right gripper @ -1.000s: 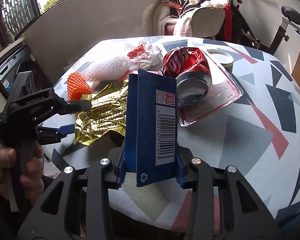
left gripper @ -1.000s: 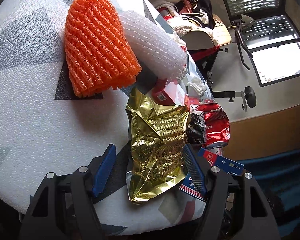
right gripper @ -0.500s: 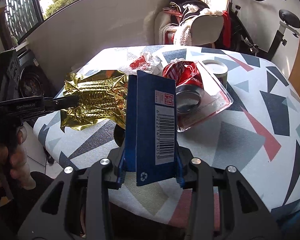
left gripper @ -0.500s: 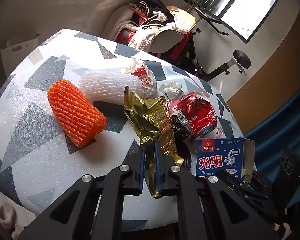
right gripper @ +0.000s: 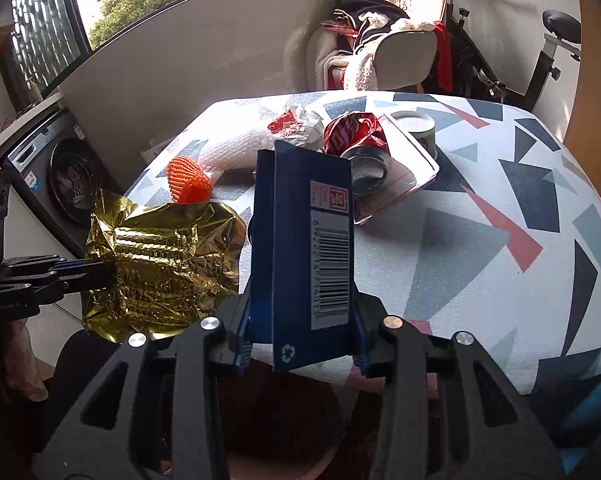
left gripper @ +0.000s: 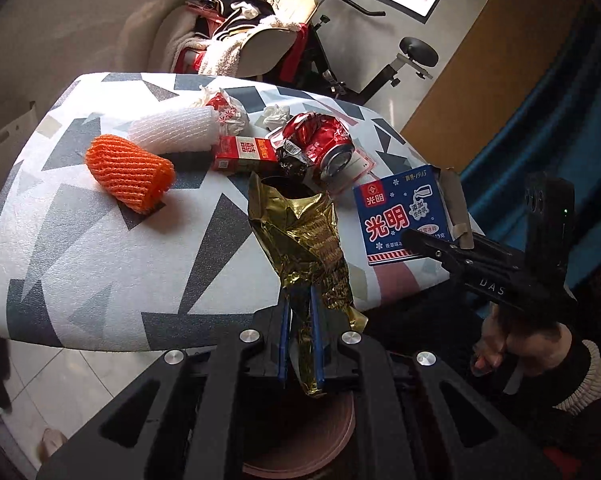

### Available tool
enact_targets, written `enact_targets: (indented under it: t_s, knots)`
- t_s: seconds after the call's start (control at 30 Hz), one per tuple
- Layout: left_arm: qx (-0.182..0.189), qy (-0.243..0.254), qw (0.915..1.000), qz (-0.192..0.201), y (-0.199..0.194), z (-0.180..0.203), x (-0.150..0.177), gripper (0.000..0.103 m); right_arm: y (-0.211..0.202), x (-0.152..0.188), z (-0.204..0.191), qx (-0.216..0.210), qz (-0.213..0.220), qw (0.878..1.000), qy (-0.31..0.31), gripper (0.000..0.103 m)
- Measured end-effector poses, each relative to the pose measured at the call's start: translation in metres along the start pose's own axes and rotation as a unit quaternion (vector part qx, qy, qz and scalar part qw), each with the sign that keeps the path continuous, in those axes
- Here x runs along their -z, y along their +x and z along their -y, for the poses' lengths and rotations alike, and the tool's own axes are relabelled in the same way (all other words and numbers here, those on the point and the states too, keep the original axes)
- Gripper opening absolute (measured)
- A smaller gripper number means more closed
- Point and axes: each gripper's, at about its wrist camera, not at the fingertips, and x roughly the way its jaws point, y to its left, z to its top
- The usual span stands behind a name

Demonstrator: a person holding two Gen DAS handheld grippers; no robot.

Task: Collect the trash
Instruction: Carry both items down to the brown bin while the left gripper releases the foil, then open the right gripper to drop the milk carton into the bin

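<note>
My left gripper [left gripper: 300,320] is shut on a crumpled gold foil wrapper [left gripper: 304,236], held up just off the near edge of the patterned table [left gripper: 100,260]. In the right wrist view the same foil [right gripper: 160,264] hangs to the left. My right gripper [right gripper: 302,320] is shut on an upright blue milk carton [right gripper: 308,240], also near the table edge; the carton's front [left gripper: 400,216] shows in the left wrist view. Left on the table are an orange foam net [left gripper: 130,172], a white foam net [left gripper: 172,134], a red box [left gripper: 244,152] and a crushed red can [left gripper: 320,144].
A crumpled paper wrapper [left gripper: 224,110] and a tissue [left gripper: 276,114] lie farther back. A brown round container [left gripper: 300,440] sits below both grippers. A chair piled with clothes [left gripper: 240,32] and an exercise bike [left gripper: 412,52] stand behind the table; a washing machine [right gripper: 60,176] is at the left.
My left gripper closed on the gold foil, rolled upright, and lifted the foil off the table toward the near edge. The right gripper drew back slightly with the carton still held.
</note>
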Motion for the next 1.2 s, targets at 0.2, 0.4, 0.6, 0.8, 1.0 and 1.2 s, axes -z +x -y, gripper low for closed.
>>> enact_targets:
  t_s: [0.2, 0.4, 0.6, 0.8, 1.0, 1.2]
  knots:
    - [-0.013, 0.002, 0.9990, -0.044, -0.005, 0.005, 0.045, 0.010, -0.013, 0.016, -0.003, 0.006, -0.005, 1.000, -0.004, 0.041]
    - [-0.026, -0.011, 0.9953, -0.092, 0.009, 0.003, 0.074, 0.010, -0.019, 0.028, -0.002, 0.006, -0.010, 1.000, -0.001, 0.041]
    - [-0.043, -0.001, 0.9927, -0.113, 0.031, 0.001, 0.076, 0.021, -0.019, 0.037, -0.001, 0.008, -0.019, 1.000, 0.002, 0.041]
    - [-0.058, 0.019, 0.9971, -0.046, 0.025, 0.009, 0.075, 0.073, -0.015, 0.050, -0.004, 0.001, -0.030, 1.000, 0.009, 0.041]
    - [-0.079, 0.041, 0.9959, 0.015, 0.015, 0.012, 0.080, 0.096, 0.005, 0.078, -0.022, -0.016, -0.078, 0.997, -0.010, 0.041]
    - [-0.109, 0.025, 0.9909, 0.075, 0.000, 0.006, 0.084, 0.097, 0.021, 0.091, -0.043, -0.026, -0.111, 0.992, -0.046, 0.043]
